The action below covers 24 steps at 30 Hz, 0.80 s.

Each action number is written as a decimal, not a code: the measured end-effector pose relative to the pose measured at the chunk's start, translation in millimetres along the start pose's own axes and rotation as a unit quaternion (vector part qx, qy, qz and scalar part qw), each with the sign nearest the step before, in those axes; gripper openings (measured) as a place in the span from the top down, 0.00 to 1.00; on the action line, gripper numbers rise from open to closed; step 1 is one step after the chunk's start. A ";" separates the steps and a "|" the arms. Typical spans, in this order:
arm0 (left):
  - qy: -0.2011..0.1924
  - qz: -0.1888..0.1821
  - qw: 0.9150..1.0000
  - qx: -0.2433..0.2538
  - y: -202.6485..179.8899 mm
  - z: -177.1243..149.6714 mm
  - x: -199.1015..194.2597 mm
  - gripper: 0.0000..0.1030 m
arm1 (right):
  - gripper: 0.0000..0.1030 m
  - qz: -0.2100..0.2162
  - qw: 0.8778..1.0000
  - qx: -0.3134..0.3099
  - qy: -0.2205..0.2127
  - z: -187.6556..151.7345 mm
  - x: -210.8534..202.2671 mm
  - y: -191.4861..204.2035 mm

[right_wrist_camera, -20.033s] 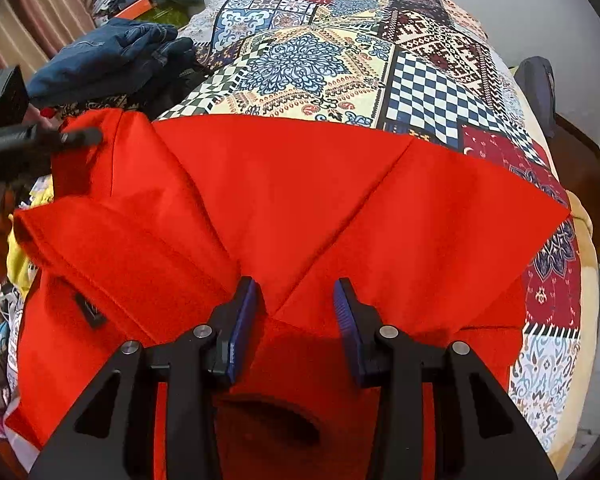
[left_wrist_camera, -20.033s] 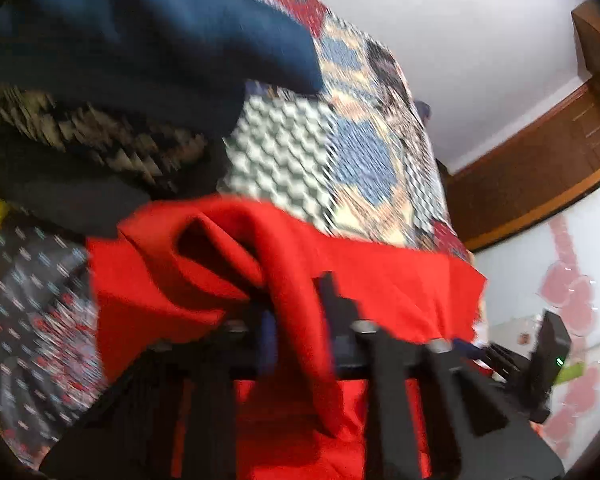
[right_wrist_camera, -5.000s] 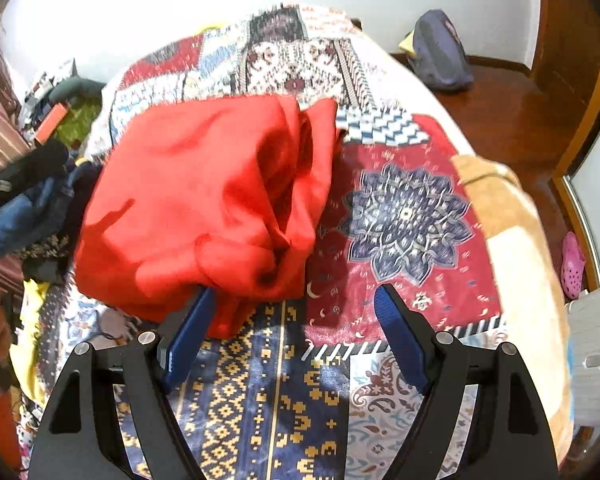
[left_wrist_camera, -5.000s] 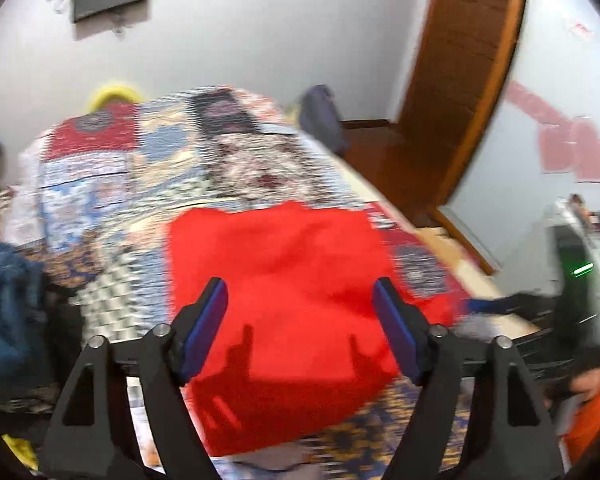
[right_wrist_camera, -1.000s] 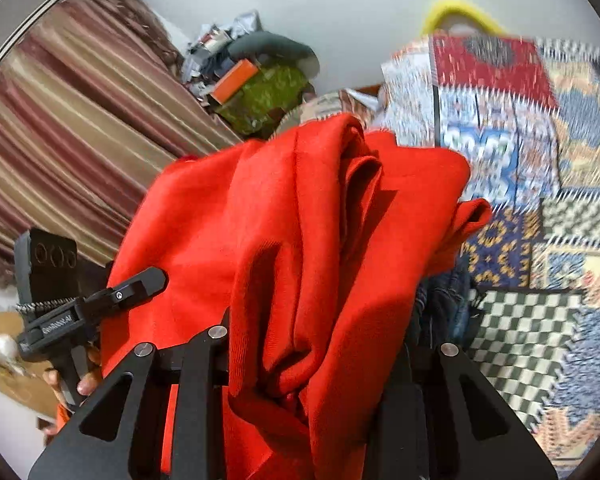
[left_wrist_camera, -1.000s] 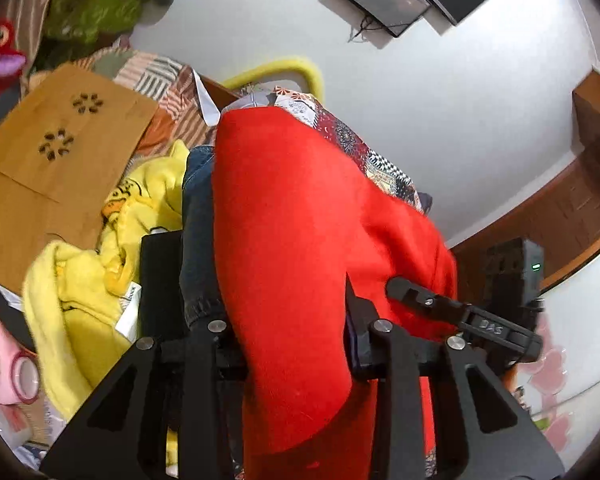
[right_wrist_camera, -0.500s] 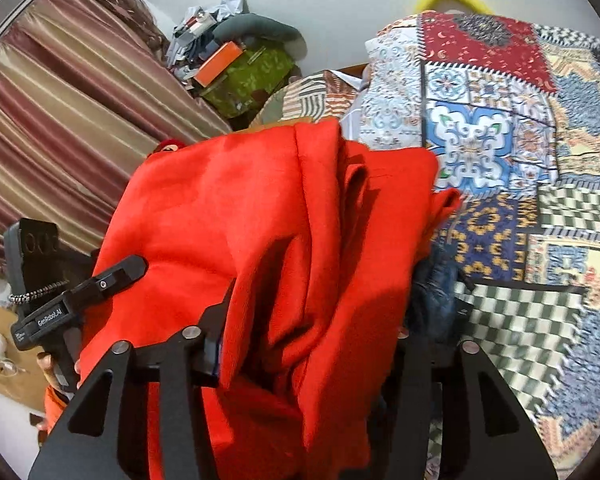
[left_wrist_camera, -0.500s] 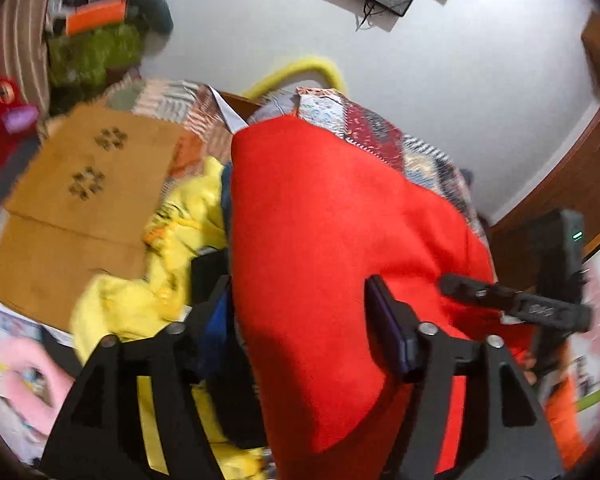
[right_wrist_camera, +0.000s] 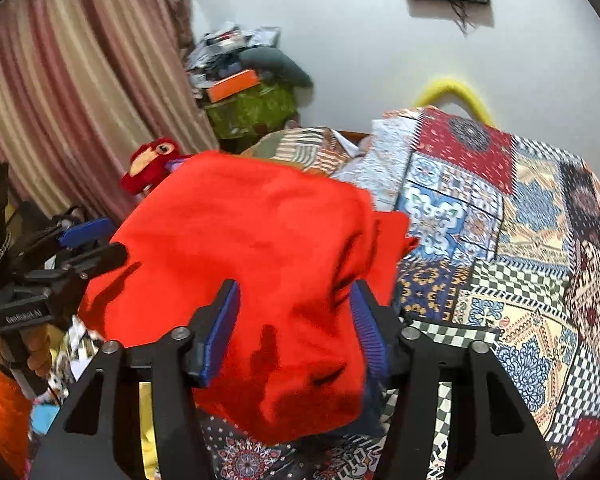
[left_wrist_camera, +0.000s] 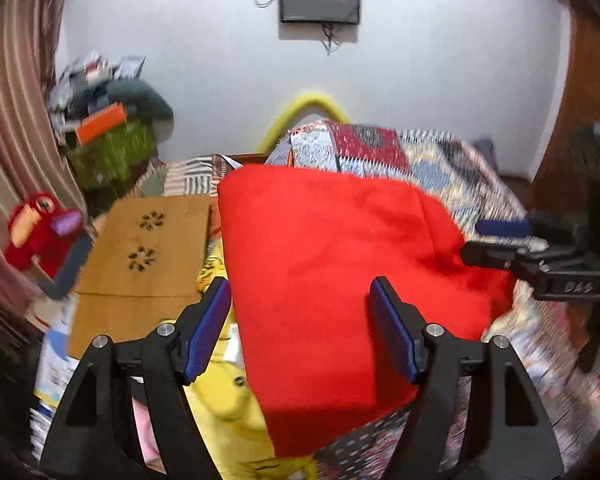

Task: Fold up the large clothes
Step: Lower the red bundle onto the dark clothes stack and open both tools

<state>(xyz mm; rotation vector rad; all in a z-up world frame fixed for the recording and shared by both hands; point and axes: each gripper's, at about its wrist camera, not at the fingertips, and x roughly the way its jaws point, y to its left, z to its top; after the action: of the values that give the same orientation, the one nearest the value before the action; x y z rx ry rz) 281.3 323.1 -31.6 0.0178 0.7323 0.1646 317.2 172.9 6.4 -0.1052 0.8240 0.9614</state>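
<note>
The folded red garment (left_wrist_camera: 340,264) lies on top of a clothes pile at the edge of the bed; it also shows in the right wrist view (right_wrist_camera: 252,260). My left gripper (left_wrist_camera: 300,332) is open, its blue pads spread wide just in front of the garment, holding nothing. My right gripper (right_wrist_camera: 296,336) is open too, jaws apart over the near edge of the garment. The right gripper also shows in the left wrist view (left_wrist_camera: 500,240) at the garment's right side. The left gripper shows in the right wrist view (right_wrist_camera: 88,240) at its left side.
Yellow clothes (left_wrist_camera: 228,408) lie under the red garment. The patchwork bedspread (right_wrist_camera: 500,240) stretches to the right. A brown cardboard sheet (left_wrist_camera: 140,256), a red plush bird (left_wrist_camera: 36,232), a green bag with clutter (left_wrist_camera: 108,148) and striped curtains (right_wrist_camera: 80,80) are on the left.
Both grippers have opened and let go of the red garment, which now rests on the pile. Both have drawn back from it.
</note>
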 end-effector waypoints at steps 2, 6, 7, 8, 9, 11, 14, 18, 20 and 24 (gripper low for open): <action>0.006 0.036 0.999 0.033 -8.4 -10.9 3.0 0.25 | 0.44 -0.001 1.000 -0.025 0.010 -7.5 6.5 7.1; -0.006 0.055 0.998 0.032 -5.4 -24.6 -5.3 0.17 | 0.44 -0.022 0.998 -0.045 0.044 -28.9 15.9 4.4; -0.005 0.053 0.998 0.027 -4.4 -26.0 -8.6 0.17 | 0.44 -0.028 0.998 -0.043 0.047 -33.9 15.7 0.6; -0.005 0.050 0.998 0.021 -2.1 -28.0 -11.3 0.17 | 0.44 -0.031 0.998 -0.034 0.050 -40.5 13.6 -6.3; -0.005 0.049 0.999 0.015 0.7 -30.5 -14.2 0.15 | 0.44 -0.029 0.998 -0.027 0.050 -44.6 9.8 -10.1; -0.005 0.050 0.999 0.005 4.3 -34.1 -19.7 0.13 | 0.42 -0.025 0.999 -0.002 0.047 -53.4 0.8 -23.0; 0.001 0.053 0.999 -0.003 6.0 -40.4 -26.7 0.13 | 0.36 -0.028 0.998 0.033 0.042 -64.8 -13.9 -42.7; 0.003 0.066 0.998 -0.005 4.1 -45.7 -38.1 0.14 | 0.36 -0.047 0.996 0.054 0.042 -70.0 -31.2 -48.9; 0.000 0.065 0.998 -0.014 3.3 -47.7 -47.4 0.14 | 0.36 -0.058 0.996 0.051 0.035 -70.4 -43.3 -44.6; -0.022 0.059 0.998 -0.032 -2.1 -47.9 -73.1 0.14 | 0.36 -0.056 0.998 0.031 -0.006 -67.8 -78.1 -27.2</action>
<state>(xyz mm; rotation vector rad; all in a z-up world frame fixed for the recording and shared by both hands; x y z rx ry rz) 196.2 307.7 -18.9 0.0035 0.6817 0.2994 275.4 74.5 3.6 -0.0909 0.8277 0.8290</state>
